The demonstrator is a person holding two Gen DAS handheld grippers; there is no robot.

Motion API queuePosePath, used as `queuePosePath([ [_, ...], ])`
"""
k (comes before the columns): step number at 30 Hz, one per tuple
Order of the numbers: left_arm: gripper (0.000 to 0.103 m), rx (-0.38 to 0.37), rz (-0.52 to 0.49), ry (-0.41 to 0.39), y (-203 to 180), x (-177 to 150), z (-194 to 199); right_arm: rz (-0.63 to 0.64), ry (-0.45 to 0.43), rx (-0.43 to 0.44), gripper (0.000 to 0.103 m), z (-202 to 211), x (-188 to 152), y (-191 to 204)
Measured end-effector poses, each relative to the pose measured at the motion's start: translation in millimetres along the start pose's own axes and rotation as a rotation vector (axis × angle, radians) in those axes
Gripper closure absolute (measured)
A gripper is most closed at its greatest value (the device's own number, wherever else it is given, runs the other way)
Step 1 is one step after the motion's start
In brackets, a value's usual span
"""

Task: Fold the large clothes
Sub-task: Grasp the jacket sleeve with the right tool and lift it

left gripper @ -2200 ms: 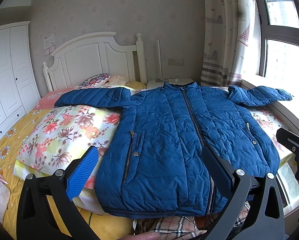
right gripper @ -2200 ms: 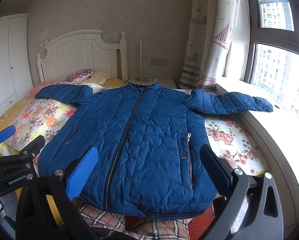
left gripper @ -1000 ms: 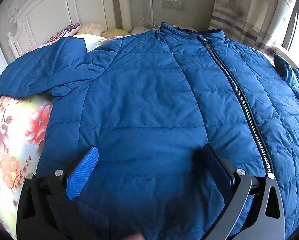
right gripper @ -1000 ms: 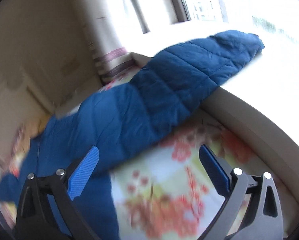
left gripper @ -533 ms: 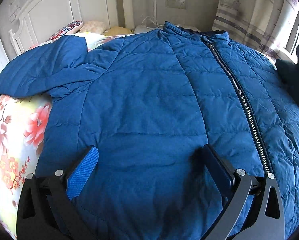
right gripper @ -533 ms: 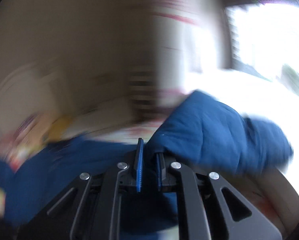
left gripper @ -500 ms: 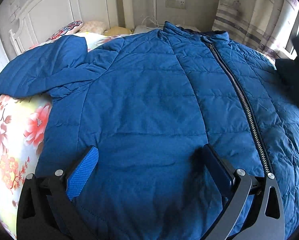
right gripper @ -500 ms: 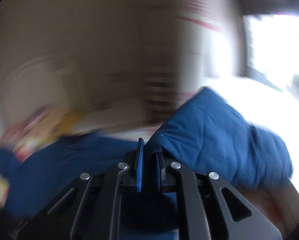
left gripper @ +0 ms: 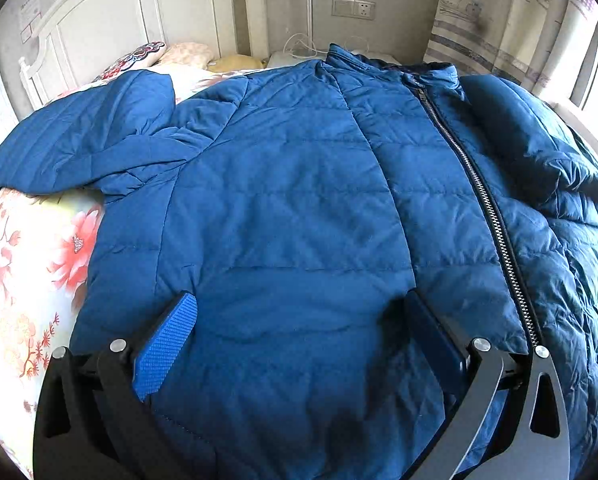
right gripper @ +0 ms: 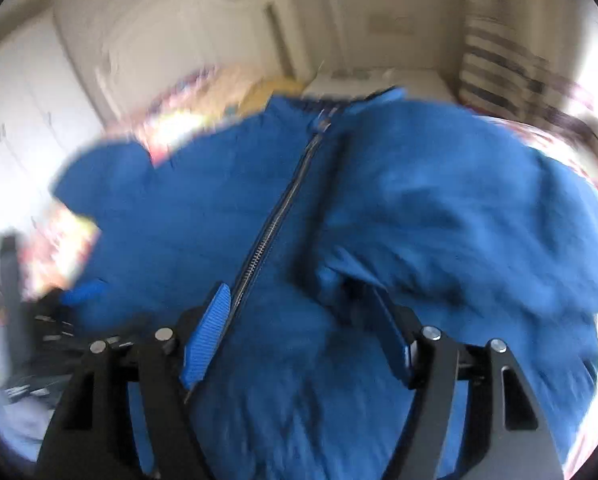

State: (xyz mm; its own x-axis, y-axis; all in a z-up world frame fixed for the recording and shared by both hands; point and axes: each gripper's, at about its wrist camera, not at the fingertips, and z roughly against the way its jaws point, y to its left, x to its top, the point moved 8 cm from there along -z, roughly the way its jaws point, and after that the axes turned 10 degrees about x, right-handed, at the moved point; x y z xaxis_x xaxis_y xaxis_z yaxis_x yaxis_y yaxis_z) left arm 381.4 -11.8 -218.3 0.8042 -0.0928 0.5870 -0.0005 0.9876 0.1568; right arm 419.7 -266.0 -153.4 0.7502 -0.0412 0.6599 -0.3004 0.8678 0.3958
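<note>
A blue quilted jacket (left gripper: pixel 291 208) lies front up on the bed, zipper (left gripper: pixel 479 184) shut. Its left sleeve (left gripper: pixel 71 148) stretches out over the floral bedding. Its right sleeve (left gripper: pixel 515 132) is folded across the chest, right of the zipper; it also shows in the blurred right wrist view (right gripper: pixel 459 208). My left gripper (left gripper: pixel 299 340) is open and empty, low over the jacket's left front panel. My right gripper (right gripper: pixel 299 332) is open and empty over the jacket (right gripper: pixel 187 220), beside the folded sleeve's cuff.
Floral bedding (left gripper: pixel 23 256) lies left of the jacket. A white headboard (left gripper: pixel 131 20) and pillows (left gripper: pixel 171 52) are at the far end. A curtain (left gripper: pixel 511 12) and window stand at the right. My left gripper (right gripper: pixel 79 292) shows at the left of the right wrist view.
My right gripper carried the right sleeve over onto the jacket's chest and has opened, letting it go. My left gripper has stayed open in the same place.
</note>
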Motion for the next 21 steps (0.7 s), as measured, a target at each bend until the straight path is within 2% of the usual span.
queuePosePath([
  [1, 0.004, 0.001, 0.0, -0.001, 0, 0, 0, -0.024, -0.072, 0.005, 0.034, 26, -7, 3],
  [2, 0.004, 0.002, 0.0, -0.001, 0, 0, 0, -0.072, -0.153, -0.001, 0.034, 52, -6, -11],
  [5, 0.004, 0.004, -0.001, -0.002, 0, 0, 0, -0.323, -0.3, -0.044, 0.033, 104, -9, -83],
  [8, 0.004, 0.004, -0.001, -0.002, 0, 0, 0, -0.593, -0.328, -0.011, 0.031, 114, -25, -152],
  [11, 0.004, 0.003, -0.001, -0.002, 0, -1, 0, -0.676, -0.35, 0.034, 0.031, 104, -18, -181],
  [13, 0.004, 0.004, -0.001, -0.003, 0, 0, 0, -0.668, -0.346, 0.015, 0.033, 91, -5, -189],
  [15, 0.004, 0.004, -0.001, -0.004, 1, 0, 0, -0.639, -0.348, -0.008, 0.075, 87, 4, -182],
  [16, 0.004, 0.005, 0.0, -0.005, 1, 0, 0, -0.579, -0.387, -0.016, 0.083, 90, 11, -163],
  [18, 0.004, 0.006, -0.001, -0.005, 1, 0, 0, -0.378, -0.446, -0.042, 0.087, 101, 31, -113],
  [21, 0.004, 0.005, 0.006, -0.008, 2, 1, 0, -0.152, -0.413, 0.01, 0.087, 86, 54, -35],
])
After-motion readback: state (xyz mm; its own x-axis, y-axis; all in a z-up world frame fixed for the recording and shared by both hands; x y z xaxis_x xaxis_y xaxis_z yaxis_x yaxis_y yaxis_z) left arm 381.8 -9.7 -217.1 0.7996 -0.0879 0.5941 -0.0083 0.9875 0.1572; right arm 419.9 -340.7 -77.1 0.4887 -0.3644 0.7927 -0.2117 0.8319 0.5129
